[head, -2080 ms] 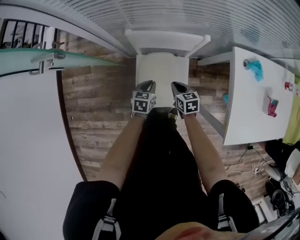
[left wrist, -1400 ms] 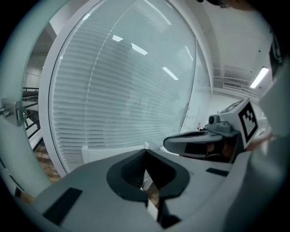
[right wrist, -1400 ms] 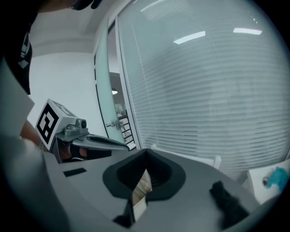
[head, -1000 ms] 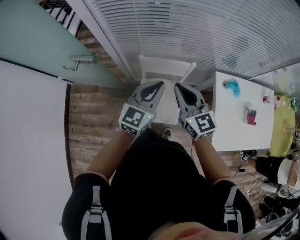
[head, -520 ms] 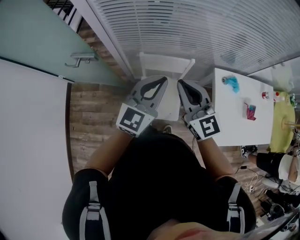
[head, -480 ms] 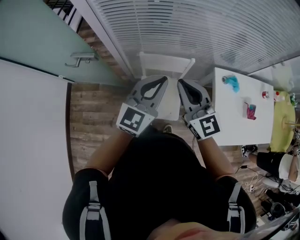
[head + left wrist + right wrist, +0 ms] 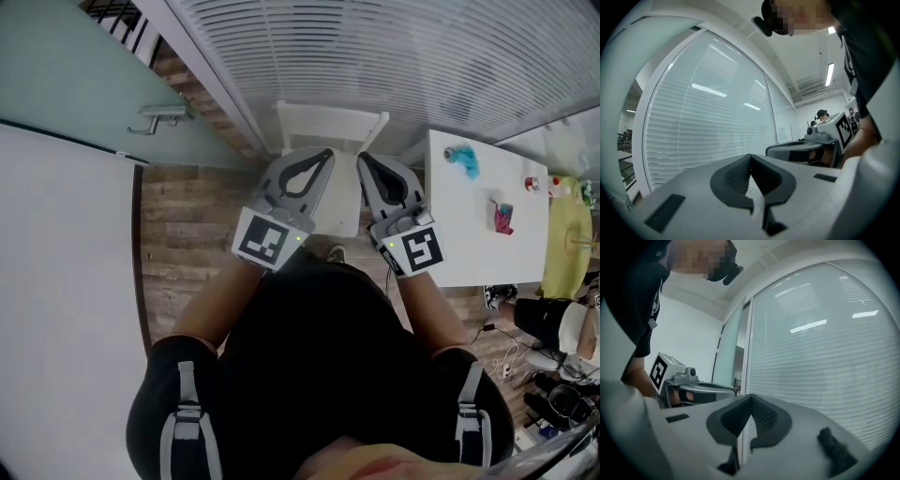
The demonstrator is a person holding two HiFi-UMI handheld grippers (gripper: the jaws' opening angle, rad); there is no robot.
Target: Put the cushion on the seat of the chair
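In the head view a white chair (image 7: 330, 125) stands against the blinds, its seat showing as a pale surface (image 7: 342, 208) between my two grippers; I cannot tell the cushion apart from the seat there. My left gripper (image 7: 324, 154) and right gripper (image 7: 362, 157) are held side by side above the chair, pointing level at the blinds. Both are shut with nothing between the jaws. In the left gripper view the left gripper (image 7: 751, 157) is shut and the right gripper (image 7: 820, 140) shows beside it. The right gripper view shows the shut right gripper (image 7: 751, 397) and the left gripper (image 7: 686, 386).
A white table (image 7: 473, 244) stands right of the chair, with a teal thing (image 7: 462, 163) and a pink thing (image 7: 503, 217) on it. A glass door with a handle (image 7: 155, 118) is at the left, slatted blinds (image 7: 394, 56) lie ahead, and a wooden floor (image 7: 183, 234) lies below.
Both grippers have risen from low over the chair seat to a higher, level hold, now larger in the head view. Over the last half second they barely shifted.
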